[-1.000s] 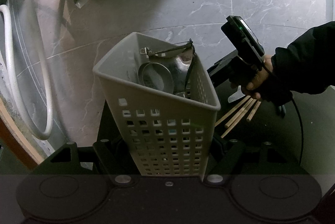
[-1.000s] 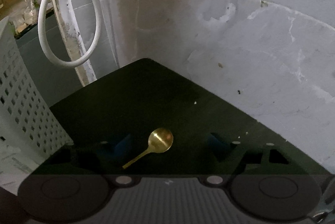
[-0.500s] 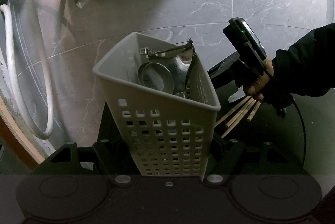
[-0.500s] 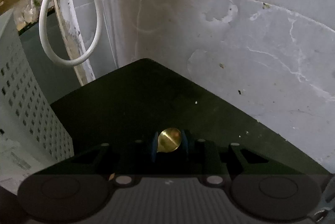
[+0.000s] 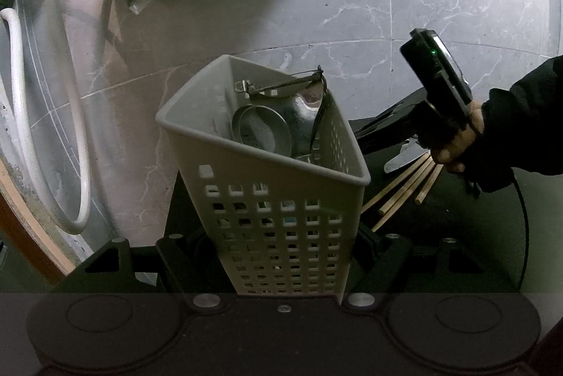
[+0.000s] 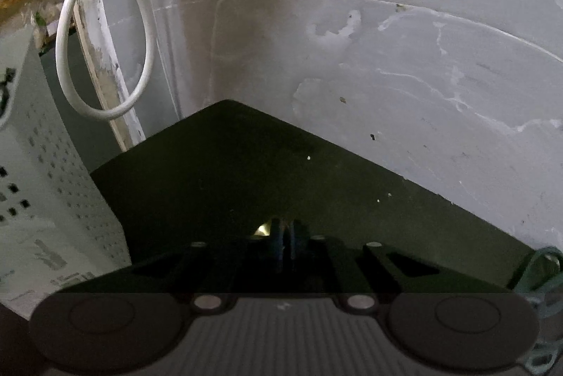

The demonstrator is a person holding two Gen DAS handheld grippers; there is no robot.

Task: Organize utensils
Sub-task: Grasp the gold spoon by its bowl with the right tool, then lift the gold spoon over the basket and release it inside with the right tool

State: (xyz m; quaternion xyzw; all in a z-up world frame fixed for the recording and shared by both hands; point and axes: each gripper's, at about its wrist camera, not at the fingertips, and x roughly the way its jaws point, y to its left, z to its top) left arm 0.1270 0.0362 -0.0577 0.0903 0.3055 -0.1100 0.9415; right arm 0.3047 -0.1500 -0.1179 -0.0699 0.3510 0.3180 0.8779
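Brass glints at the tip of the right tool (image 6: 283,235), whose jaws are pressed together on a small spoon (image 6: 262,229) low over the dark desk (image 6: 228,165). A sleeved hand (image 5: 457,144) grips it at three o'clock. The left tool (image 5: 281,256) clamps a grey perforated basket (image 5: 278,210) of metal utensils (image 5: 262,131); wooden chopsticks (image 5: 404,189) lie at four o'clock. No writing is legible.

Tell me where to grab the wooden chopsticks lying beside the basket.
Grip the chopsticks around mid-length, coming from above with the fingers across the bundle. They lie flat and parallel on the dark mat; their lower ends run behind the basket, so the exposed stretch is freer.
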